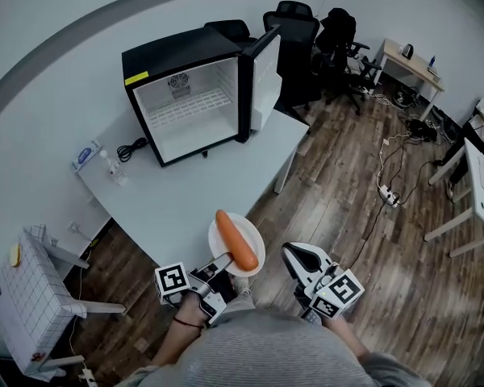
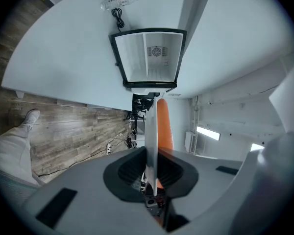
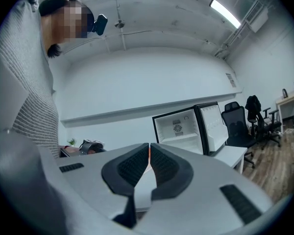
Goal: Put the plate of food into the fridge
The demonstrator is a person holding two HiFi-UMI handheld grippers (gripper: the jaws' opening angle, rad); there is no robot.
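A white plate [image 1: 226, 234] carries one long orange carrot [image 1: 237, 239] just past the near edge of the white table [image 1: 185, 192]. My left gripper [image 1: 220, 264] is shut on the plate's near rim. In the left gripper view the plate [image 2: 151, 136] stands edge-on between the pads, with the carrot [image 2: 164, 124] on its right face. The black mini fridge [image 1: 195, 91] stands on the table's far side, its door [image 1: 262, 75] swung open and its white inside showing; it also shows as the fridge [image 2: 149, 58] and the fridge [image 3: 185, 126]. My right gripper [image 1: 291, 253] hangs beside the plate, shut and empty, with its jaws [image 3: 149, 155] together.
A small bottle [image 1: 114, 170], a packet [image 1: 87, 155] and a coiled black cable [image 1: 132, 147] lie left of the fridge. Black office chairs [image 1: 306, 31] stand behind it. A desk [image 1: 411, 67] and floor cables [image 1: 387, 192] are at the right, a white wire stand [image 1: 24, 297] at the lower left.
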